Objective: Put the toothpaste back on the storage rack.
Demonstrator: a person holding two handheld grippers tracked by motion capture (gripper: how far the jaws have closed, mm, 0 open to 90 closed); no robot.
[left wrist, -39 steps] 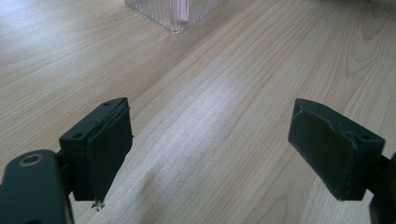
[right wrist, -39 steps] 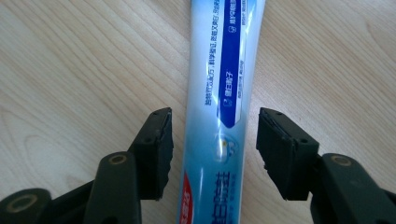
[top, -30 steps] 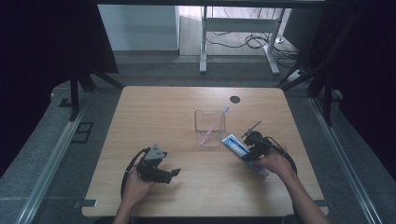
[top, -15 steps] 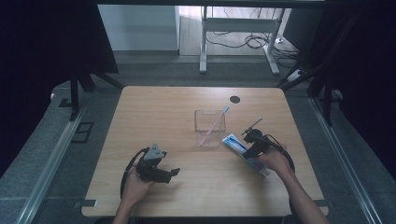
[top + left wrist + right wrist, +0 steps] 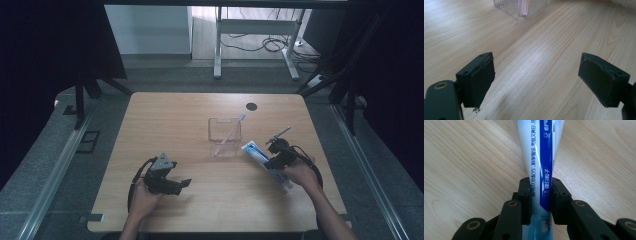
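A white and blue toothpaste tube [image 5: 255, 151] [image 5: 537, 157] lies flat on the wooden table, right of a clear square cup [image 5: 224, 136] [image 5: 520, 8]. A pink toothbrush [image 5: 232, 128] leans inside that cup. My right gripper [image 5: 274, 161] [image 5: 540, 202] is shut on the tube near its flat end; both jaws press its sides. My left gripper [image 5: 181, 186] [image 5: 536, 82] rests at the front left of the table, open, with bare wood between its jaws. The cup stands farther off in the left gripper view.
The table [image 5: 190, 120] has a dark round hole [image 5: 251, 106] near its far edge. Black curtains and frame posts flank both sides. Beyond the table stands a white desk frame [image 5: 252, 30] with cables on the floor.
The right gripper and the toothpaste tube have shifted slightly toward the person and to the right. The left gripper has stayed in place.
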